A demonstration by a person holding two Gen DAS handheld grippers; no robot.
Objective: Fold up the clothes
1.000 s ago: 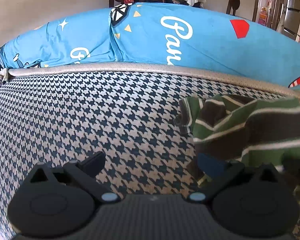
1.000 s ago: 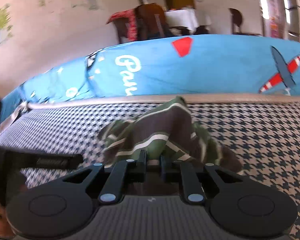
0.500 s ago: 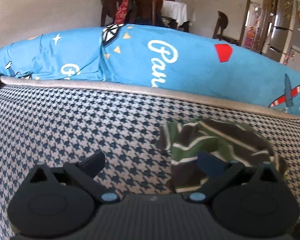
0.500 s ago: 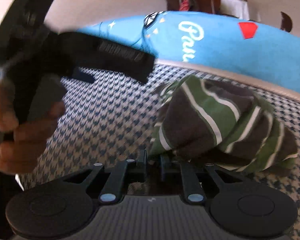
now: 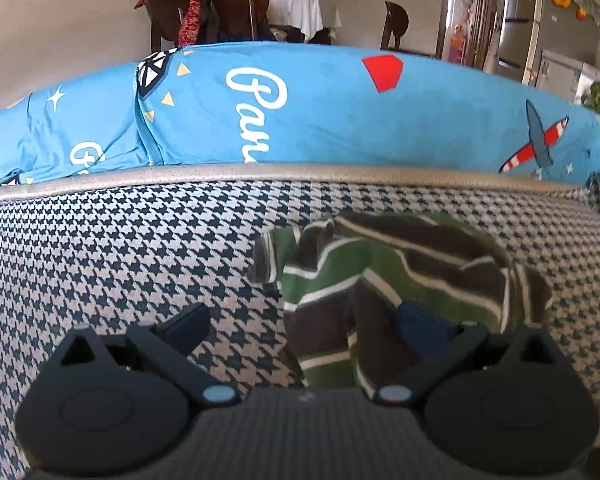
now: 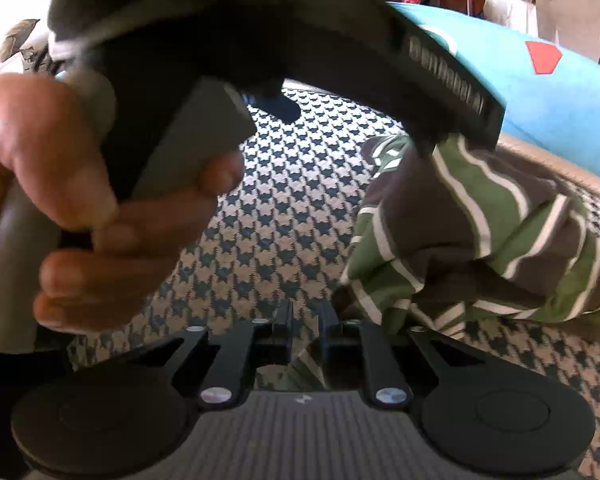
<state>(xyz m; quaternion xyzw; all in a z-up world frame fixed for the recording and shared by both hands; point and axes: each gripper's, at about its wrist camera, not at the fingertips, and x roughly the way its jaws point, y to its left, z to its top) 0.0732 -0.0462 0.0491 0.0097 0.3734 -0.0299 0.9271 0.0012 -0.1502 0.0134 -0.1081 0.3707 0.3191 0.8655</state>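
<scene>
The striped garment (image 5: 400, 268), banded in green, dark brown and thin white, lies crumpled in a heap on the houndstooth surface (image 5: 120, 248), right of centre in the left wrist view and near the tan piped edge (image 5: 300, 172); the left gripper (image 5: 304, 324) stands with its 2 fingers spread wide, nothing between them but the near edge of the heap; its left finger (image 5: 188, 320) sits over bare houndstooth, its right finger (image 5: 420, 320) over the cloth, contact not determinable; the right gripper (image 6: 304, 320) has its fingers drawn close with only a narrow gap, and a striped fold of the garment (image 6: 480, 224) sits in that gap, so it is clamped on the cloth; the rest of the heap rises to the right of the fingers in that view; the person's left hand (image 6: 100, 200) fills the upper left of the right wrist view, wrapped around the grey handle of the left device (image 6: 260, 40), whose black body crosses the frame above the garment; a row of raised lettering on that body is blurred and cannot be read; beyond the piped edge lies a blue printed cover (image 5: 340, 112); white script on it reads "Par", cut off by the edge; a second fragment at left shows only "G"; the print also carries a red pentagon (image 5: 382, 72), a red-and-white striped aeroplane (image 5: 540, 144), and small stars and triangles.
</scene>
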